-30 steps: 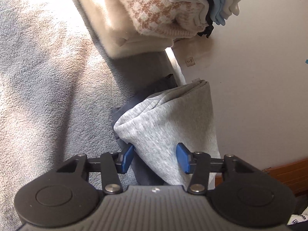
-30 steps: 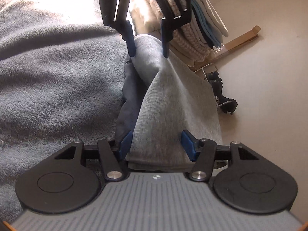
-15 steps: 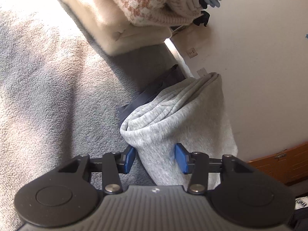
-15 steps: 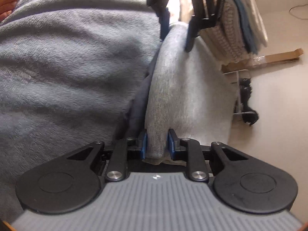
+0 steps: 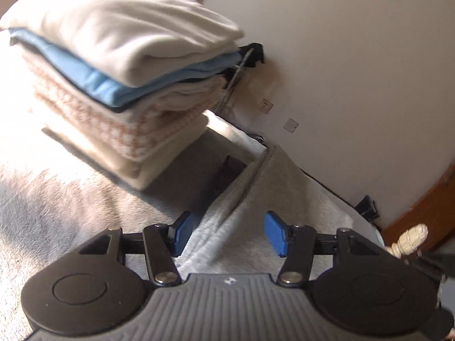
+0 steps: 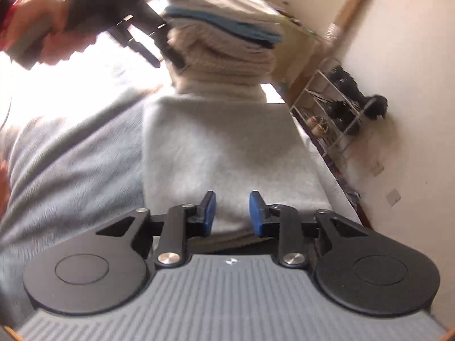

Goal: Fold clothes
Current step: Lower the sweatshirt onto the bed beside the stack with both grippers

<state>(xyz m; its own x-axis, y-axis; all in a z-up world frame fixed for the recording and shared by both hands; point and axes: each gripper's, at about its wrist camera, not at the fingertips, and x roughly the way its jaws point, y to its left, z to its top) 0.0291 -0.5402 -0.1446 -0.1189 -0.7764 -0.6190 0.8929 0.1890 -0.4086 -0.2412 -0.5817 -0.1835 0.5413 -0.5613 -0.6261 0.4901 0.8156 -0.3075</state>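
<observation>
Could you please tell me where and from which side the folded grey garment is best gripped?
Probably take the grey garment by its near edge, coming in low from the near side: it lies flat, its stacked layers show there, and the pile of folded clothes crowds its far end.

We see the left gripper [image 5: 226,234], a matte black two-finger tool with a ribbed grey body, two round black discs at its sides and a small white emblem at the centre of its front edge. Each flat black linkage arm pivots on a silver round-headed screw, with smaller screws at the outer joints. Its fingers end in blue rectangular pads [image 5: 182,233]. The right gripper [image 6: 231,213] is built the same: ribbed grey housing, black discs, silver screws, blue pads [image 6: 256,213]. The hand [image 6: 48,31] on the left tool's dark handle wears a red cuff at the wrist, blurred.
</observation>
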